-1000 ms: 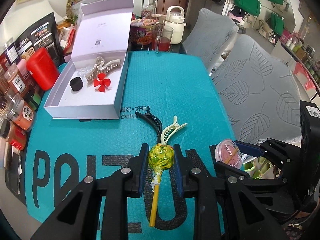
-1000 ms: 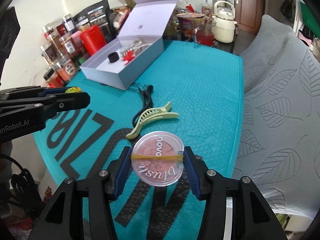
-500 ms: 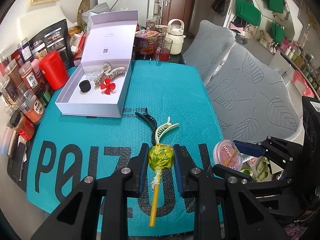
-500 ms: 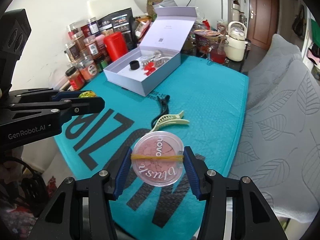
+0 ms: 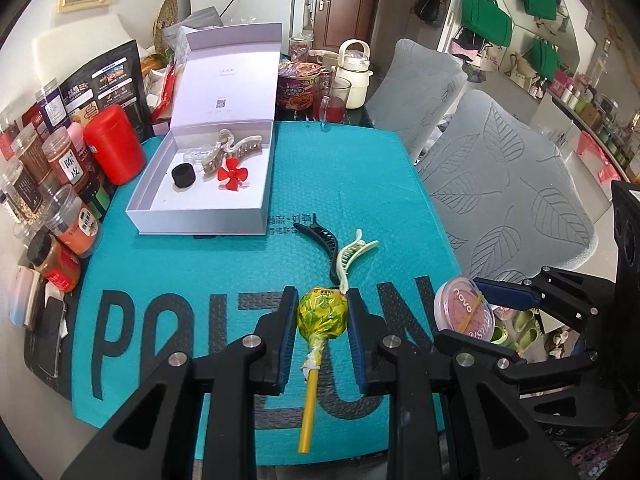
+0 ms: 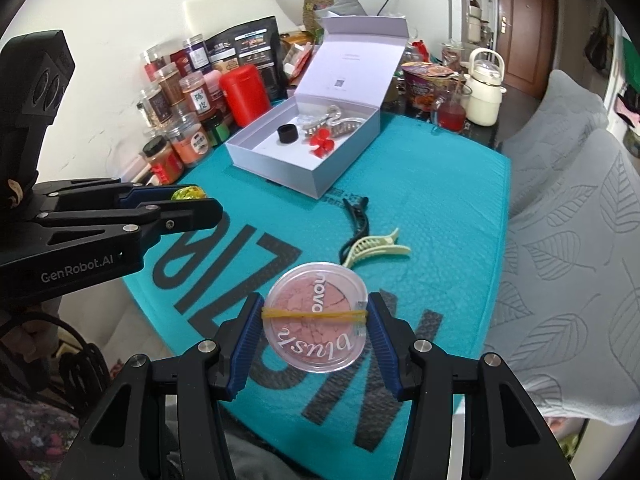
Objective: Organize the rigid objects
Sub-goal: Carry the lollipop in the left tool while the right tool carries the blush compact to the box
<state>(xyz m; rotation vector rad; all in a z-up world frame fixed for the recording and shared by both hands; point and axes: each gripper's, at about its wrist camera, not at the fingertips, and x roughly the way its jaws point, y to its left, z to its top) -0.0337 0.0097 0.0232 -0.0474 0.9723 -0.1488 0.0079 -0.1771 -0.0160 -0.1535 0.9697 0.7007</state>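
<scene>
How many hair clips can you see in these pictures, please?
3, possibly more. A black clip and a pale yellow claw clip lie touching on the teal mat. A beige claw clip sits in the open white box, perhaps beside a clear one.

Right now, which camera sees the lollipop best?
The left wrist view: the lollipop sits front and centre in the left gripper, wrapper and yellow stick fully visible. The right wrist view shows only a sliver of wrapper behind the fingers.
</scene>
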